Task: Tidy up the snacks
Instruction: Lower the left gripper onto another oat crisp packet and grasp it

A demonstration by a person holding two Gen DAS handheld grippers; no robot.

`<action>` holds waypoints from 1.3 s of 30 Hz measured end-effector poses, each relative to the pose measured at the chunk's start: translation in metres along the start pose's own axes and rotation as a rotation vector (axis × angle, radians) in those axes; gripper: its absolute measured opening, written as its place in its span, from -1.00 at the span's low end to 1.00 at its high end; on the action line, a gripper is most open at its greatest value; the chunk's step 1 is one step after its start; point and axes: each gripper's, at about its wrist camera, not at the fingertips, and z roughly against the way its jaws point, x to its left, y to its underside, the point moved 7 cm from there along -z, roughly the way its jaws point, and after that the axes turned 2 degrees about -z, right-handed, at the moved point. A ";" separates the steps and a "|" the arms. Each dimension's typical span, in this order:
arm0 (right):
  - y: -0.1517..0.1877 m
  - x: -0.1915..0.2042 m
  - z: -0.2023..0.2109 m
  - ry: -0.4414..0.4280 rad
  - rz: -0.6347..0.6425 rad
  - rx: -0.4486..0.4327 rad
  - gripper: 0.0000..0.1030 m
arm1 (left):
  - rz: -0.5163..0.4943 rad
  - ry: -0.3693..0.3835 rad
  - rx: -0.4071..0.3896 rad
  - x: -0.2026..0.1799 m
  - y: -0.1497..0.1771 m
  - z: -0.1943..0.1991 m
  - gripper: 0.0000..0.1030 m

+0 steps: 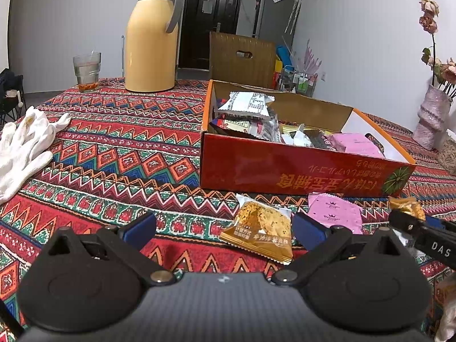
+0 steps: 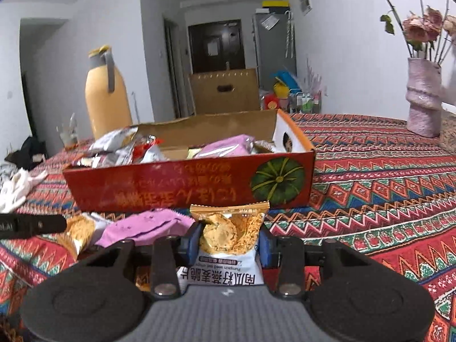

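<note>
The red box [image 1: 299,171] carries large gold Chinese characters on its near wall, upside down and too blurred to read. The right gripper's [image 2: 229,239] cracker packet [image 2: 228,228] bears "南瓜籽燕麦脆片" (inverted) above tiny English beginning "Pumpkin seed". In the left wrist view, white letters "DAS" stand on a black finger [image 1: 427,239] at the right.

box [image 1: 299,171]: red-orange, green pumpkin print | tablecloth [image 1: 119,148]: red, green, blue zigzags | flask [image 1: 151,42]: yellow, grey handle | gloves [image 1: 22,145]: white | packets [image 1: 336,212]: pink
</note>
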 end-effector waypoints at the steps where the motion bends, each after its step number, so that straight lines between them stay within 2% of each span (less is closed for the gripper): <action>1: 0.000 0.000 0.000 0.001 -0.001 -0.001 -0.23 | 0.000 -0.002 0.001 0.000 0.000 0.000 1.00; 11: -0.001 -0.006 0.007 0.002 -0.029 -0.037 -0.23 | -0.030 0.006 0.036 -0.006 -0.003 -0.001 1.00; 16: -0.003 -0.009 0.009 -0.003 -0.041 -0.048 -0.22 | -0.093 0.001 0.062 -0.015 -0.009 -0.005 1.00; 21: -0.003 -0.009 0.011 -0.008 -0.050 -0.059 -0.22 | -0.162 -0.029 0.128 -0.024 -0.011 -0.022 1.00; 27: -0.003 -0.009 0.013 -0.016 -0.054 -0.062 -0.22 | -0.154 -0.068 0.198 -0.024 -0.007 -0.044 1.00; 39: -0.003 -0.008 0.014 -0.022 -0.051 -0.063 -0.22 | -0.162 -0.056 0.222 -0.030 -0.004 -0.065 0.99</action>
